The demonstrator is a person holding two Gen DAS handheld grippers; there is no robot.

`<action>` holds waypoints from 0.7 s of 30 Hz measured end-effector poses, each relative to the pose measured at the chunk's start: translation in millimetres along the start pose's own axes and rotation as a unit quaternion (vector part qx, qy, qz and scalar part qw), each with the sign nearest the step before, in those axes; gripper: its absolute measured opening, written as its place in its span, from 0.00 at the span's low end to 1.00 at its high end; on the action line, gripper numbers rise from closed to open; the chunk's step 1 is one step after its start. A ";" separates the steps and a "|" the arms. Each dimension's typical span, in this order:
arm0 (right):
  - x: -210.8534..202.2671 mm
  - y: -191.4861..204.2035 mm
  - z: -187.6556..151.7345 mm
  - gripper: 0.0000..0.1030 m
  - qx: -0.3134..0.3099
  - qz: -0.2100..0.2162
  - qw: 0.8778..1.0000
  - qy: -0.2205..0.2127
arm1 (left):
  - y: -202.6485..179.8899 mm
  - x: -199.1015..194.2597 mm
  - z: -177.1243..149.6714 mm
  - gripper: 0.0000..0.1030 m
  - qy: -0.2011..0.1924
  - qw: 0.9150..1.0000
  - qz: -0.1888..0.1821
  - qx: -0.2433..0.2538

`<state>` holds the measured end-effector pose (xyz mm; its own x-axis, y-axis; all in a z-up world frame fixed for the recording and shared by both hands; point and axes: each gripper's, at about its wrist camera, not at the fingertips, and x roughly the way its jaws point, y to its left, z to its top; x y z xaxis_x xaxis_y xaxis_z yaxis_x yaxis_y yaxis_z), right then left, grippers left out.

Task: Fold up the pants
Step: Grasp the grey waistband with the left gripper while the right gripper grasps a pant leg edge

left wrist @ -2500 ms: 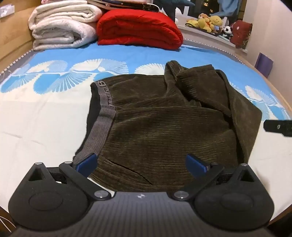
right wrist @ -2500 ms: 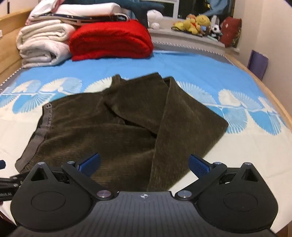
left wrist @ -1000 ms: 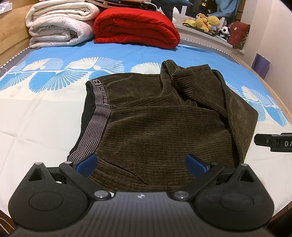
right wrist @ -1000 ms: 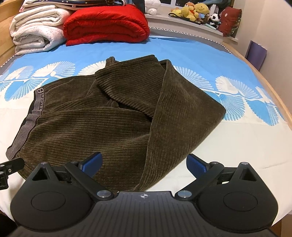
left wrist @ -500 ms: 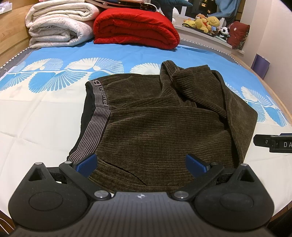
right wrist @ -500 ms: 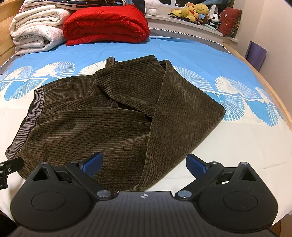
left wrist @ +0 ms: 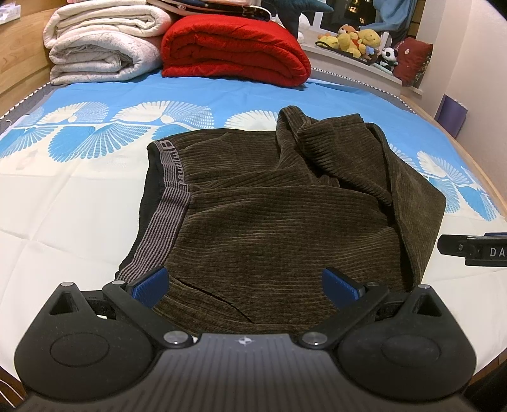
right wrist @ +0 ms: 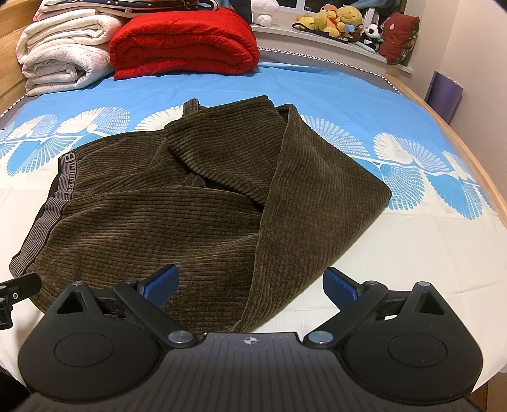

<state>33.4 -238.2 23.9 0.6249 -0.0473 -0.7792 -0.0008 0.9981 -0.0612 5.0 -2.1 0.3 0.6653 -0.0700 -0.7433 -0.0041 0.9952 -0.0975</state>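
Loosely folded brown pants (left wrist: 285, 215) lie on bed (left wrist: 63, 202); both jaws spread wide.

Ribbed corduroy pants (left wrist: 285, 222), matt.
Waistband (left wrist: 171, 202) knit elastic; bed sheet (left wrist: 63, 222) smooth cloth; red blanket (left wrist: 234, 54) fleecy.

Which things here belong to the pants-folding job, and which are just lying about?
Job: brown corduroy pants; left gripper, open; right gripper, open.

Lying about: red blanket; white blankets; stuffed toys; patterned bedsheet.
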 end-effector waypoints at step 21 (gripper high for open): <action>-2.6 -100.6 88.7 0.58 0.096 0.037 0.986 -0.130 | 103.1 31.4 77.4 0.17 -0.019 0.999 -0.027 -0.014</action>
<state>101.1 -335.0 87.5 0.8076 0.0129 -0.5896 0.0786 0.9885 0.1292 83.2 103.6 18.2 0.6928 -0.1207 -0.7110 0.0114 0.9876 -0.1565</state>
